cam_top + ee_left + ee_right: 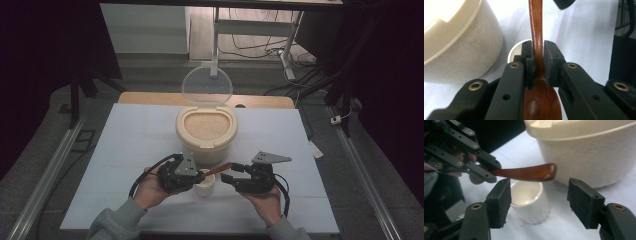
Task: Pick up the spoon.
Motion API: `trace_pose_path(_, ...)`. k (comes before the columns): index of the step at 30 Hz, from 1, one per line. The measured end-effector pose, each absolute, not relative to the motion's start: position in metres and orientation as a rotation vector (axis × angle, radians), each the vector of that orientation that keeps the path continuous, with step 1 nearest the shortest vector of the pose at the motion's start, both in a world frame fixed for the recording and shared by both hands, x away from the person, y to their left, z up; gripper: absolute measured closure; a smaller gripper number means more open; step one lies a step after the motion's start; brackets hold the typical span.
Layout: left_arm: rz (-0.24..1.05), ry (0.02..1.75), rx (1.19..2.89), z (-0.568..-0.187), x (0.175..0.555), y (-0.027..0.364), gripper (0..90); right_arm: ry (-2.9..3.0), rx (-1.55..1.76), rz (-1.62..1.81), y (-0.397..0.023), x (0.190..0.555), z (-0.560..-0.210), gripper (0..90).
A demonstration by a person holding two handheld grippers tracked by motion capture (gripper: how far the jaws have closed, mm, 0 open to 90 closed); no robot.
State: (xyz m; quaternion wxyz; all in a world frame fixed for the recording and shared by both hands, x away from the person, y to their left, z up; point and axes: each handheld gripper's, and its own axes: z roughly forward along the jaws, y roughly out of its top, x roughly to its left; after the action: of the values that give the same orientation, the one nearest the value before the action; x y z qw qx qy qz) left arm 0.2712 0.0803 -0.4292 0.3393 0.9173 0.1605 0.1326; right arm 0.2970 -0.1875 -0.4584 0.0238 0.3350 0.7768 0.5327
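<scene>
High view: my rice tub (206, 131) stands open and full behind the small white cup (204, 184). My left gripper (538, 53) pinches the wooden spoon (537, 37) at its neck over the cup; my right gripper (539, 201) gapes empty below the handle. A clumsy handover could twist the spoon loose or topple the cup

floor (150, 62): grey, cables (250, 50); table (125, 150): white top; surroundings: dark curtains (45, 50)

Rice tub (206, 131) just behind cup (205, 184); open table (125, 145) either side.
</scene>
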Motion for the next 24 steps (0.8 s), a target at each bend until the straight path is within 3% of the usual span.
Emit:
trace_pose_path(9, 0.363, 0.398, 2.375, -0.4290, 0.2679, 0.0755, 78.7, 2.340, 1.085, 1.781, -0.1826, 0.2941, -0.4591, 45.3)
trace_pose_path(24, 0.367, 0.388, 2.390, -0.4302, 0.2668, 0.0745, 79.0, 2.244, 1.090, 2.008, -0.1790, 0.2928, -0.4598, 71.8)
